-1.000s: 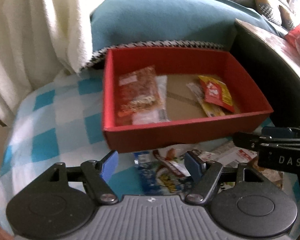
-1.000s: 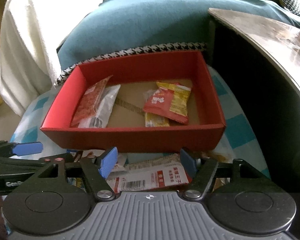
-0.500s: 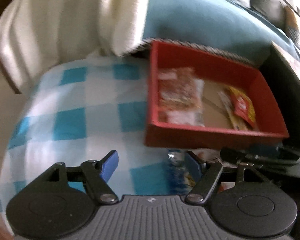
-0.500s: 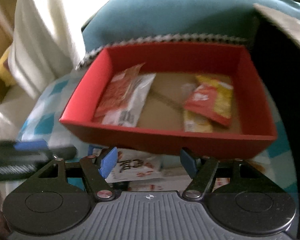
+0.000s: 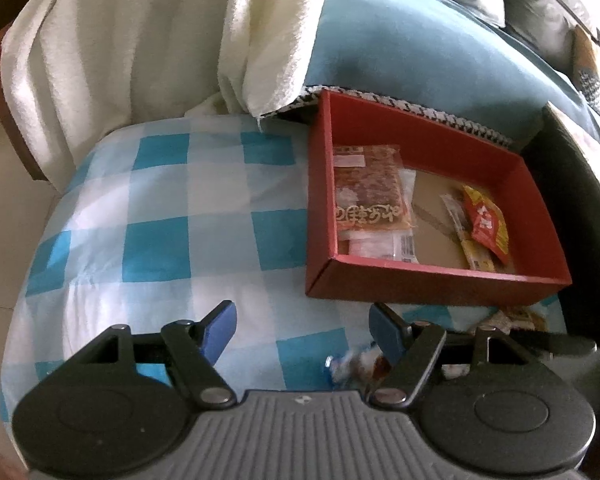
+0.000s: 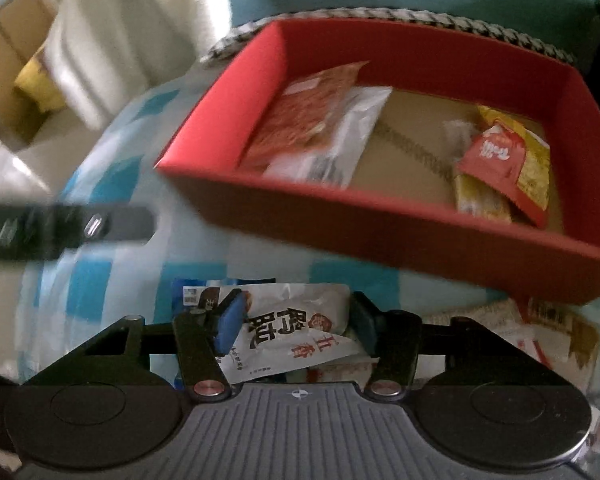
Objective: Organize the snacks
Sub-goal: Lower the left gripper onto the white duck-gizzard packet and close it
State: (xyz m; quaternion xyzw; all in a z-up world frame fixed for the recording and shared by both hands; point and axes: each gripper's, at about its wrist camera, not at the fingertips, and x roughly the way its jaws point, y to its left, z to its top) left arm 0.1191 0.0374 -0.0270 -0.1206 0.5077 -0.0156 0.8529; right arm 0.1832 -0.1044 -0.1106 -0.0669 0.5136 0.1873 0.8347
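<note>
A red box sits on the blue-checked cushion and holds a red-brown snack pack, a white pack and red-and-yellow sachets. Loose snack packs lie in front of the box; a white pack with black characters lies between my right gripper's open fingers. My right gripper is low over this pile. My left gripper is open and empty over the bare cushion, left of the box. The pile's edge shows by its right finger.
A cream towel hangs over the teal sofa back behind the box. A dark table stands close on the right. The checked cushion drops off at its left edge. The left gripper's arm shows at the left of the right wrist view.
My left gripper has swung left, away from the snack pile, onto bare cushion. My right gripper has shifted left and down over the pile, and the white pack now lies between its fingers.
</note>
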